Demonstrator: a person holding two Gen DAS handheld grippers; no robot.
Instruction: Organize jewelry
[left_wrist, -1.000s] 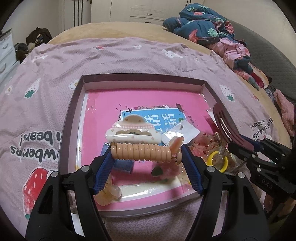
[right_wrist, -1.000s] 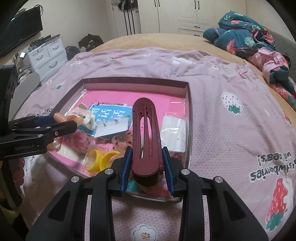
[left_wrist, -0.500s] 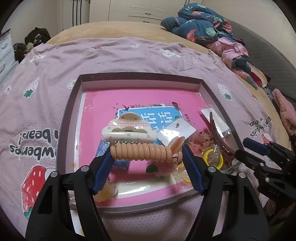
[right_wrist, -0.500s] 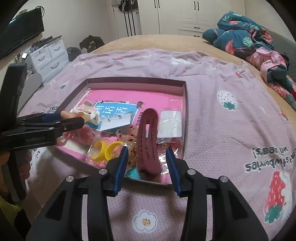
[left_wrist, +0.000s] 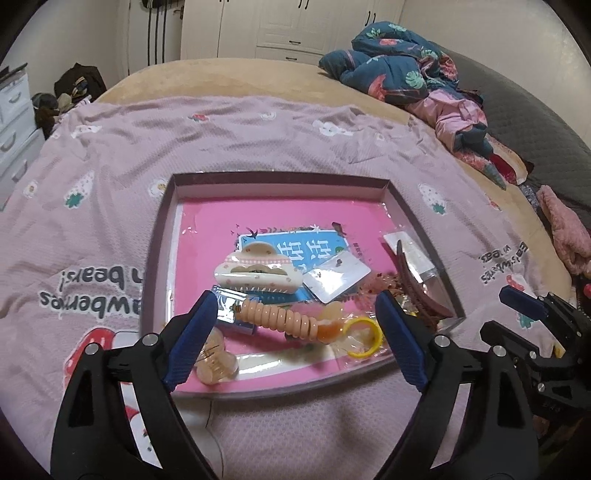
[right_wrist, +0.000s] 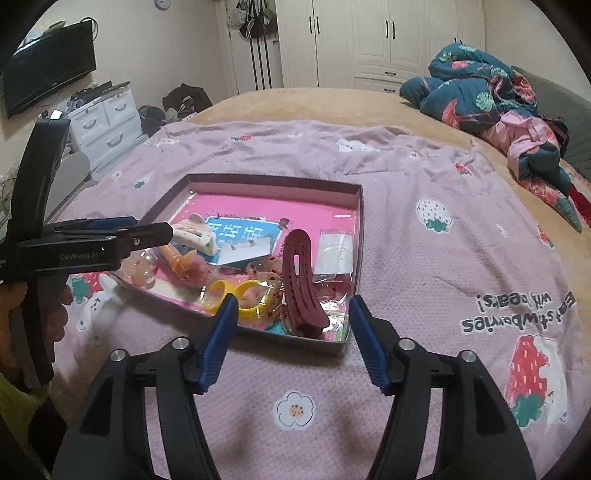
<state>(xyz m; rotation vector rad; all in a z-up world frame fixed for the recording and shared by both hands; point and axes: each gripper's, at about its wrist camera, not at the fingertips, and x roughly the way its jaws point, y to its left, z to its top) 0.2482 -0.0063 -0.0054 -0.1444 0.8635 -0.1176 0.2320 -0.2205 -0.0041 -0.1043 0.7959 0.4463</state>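
Observation:
A shallow box (left_wrist: 162, 236) with a pink floor lies on the bed; it also shows in the right wrist view (right_wrist: 360, 221). In it lie a peach coiled hair tie (left_wrist: 284, 319), a cream claw clip (left_wrist: 255, 271), a yellow ring (left_wrist: 364, 338) and a maroon hair clip (right_wrist: 301, 286), which leans at the box's right near corner (left_wrist: 417, 284). My left gripper (left_wrist: 295, 325) is open and empty above the near edge, the hair tie lying between its fingers. My right gripper (right_wrist: 291, 328) is open and empty, just short of the maroon clip.
The box sits on a lilac strawberry-print blanket (left_wrist: 258, 133). A crumpled blue and pink quilt (left_wrist: 406, 77) lies at the bed's far right. White drawers (right_wrist: 107, 122) and a wall television (right_wrist: 48, 70) stand to the left. Small plastic packets (right_wrist: 334, 254) lie inside the box.
Both grippers opened. The left let the peach hair tie drop into the box; the right released the maroon clip at the box's right near corner. Both pulled back.

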